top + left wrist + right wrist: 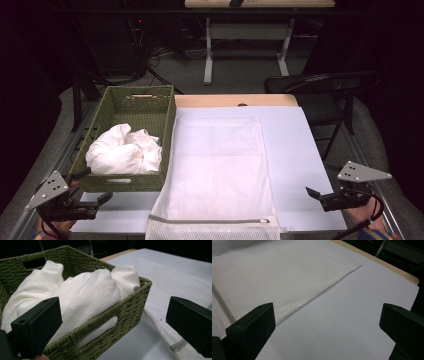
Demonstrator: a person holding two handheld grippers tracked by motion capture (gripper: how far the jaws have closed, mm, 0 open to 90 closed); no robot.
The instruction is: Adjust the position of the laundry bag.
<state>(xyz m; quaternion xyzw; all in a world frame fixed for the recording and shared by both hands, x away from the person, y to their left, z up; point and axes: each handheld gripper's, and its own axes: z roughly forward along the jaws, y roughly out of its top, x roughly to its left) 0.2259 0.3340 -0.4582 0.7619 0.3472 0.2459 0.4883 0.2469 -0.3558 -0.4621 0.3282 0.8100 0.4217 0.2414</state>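
Though flat, mesh bag (217, 172) lengthwise, zip nearest

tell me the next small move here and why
Probably bring the right gripper in to the zipper pull at the near edge of the mesh laundry bag. The zipper looks closed, the white garment sits bunched in the green woven basket, and both the right and left gripper stand open, holding nothing.
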